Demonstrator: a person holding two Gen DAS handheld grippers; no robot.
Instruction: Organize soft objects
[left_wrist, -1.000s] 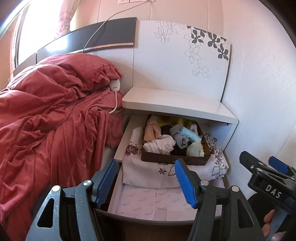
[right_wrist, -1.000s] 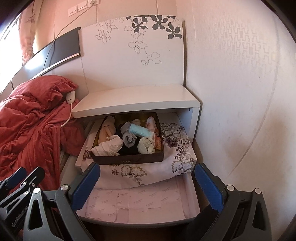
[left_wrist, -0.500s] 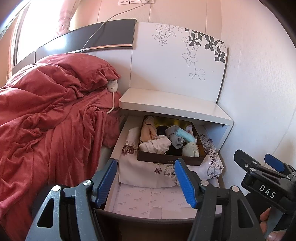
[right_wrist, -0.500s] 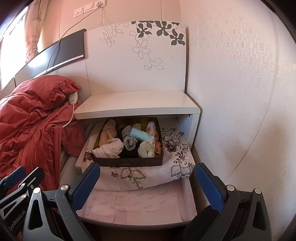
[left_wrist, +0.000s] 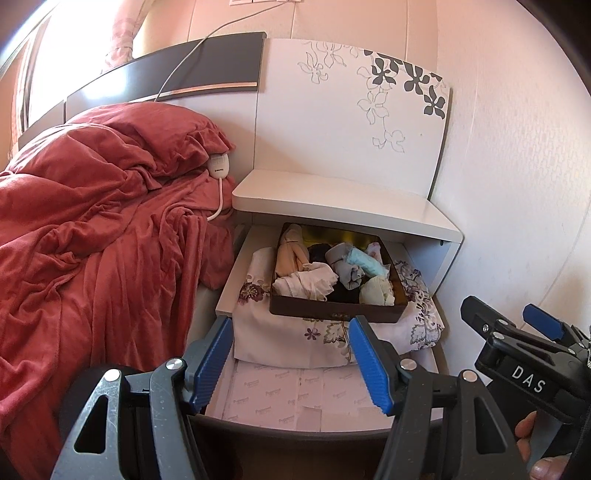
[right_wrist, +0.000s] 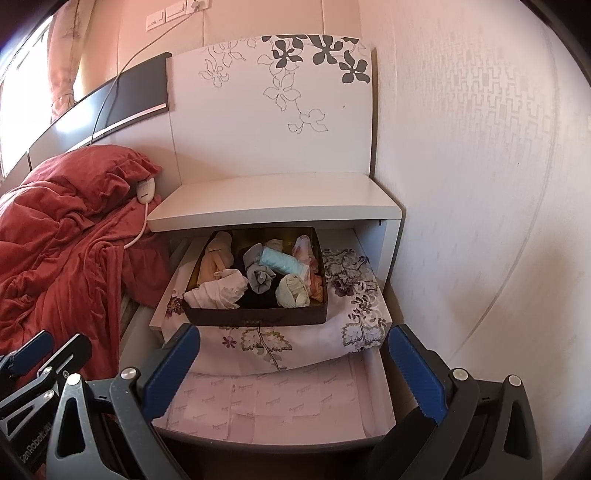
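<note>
Two grippers, left (left_wrist: 291, 363) and right (right_wrist: 291, 369), jaws spread and empty, hang short of the box (right_wrist: 255, 317); socks (right_wrist: 260, 278) lie straight ahead.

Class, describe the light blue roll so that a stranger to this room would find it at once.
Start at the open drawer under the white bedside shelf. A dark box of rolled soft things sits on a floral cloth in it. The light blue roll lies near the box's back right, the only blue piece.
</note>
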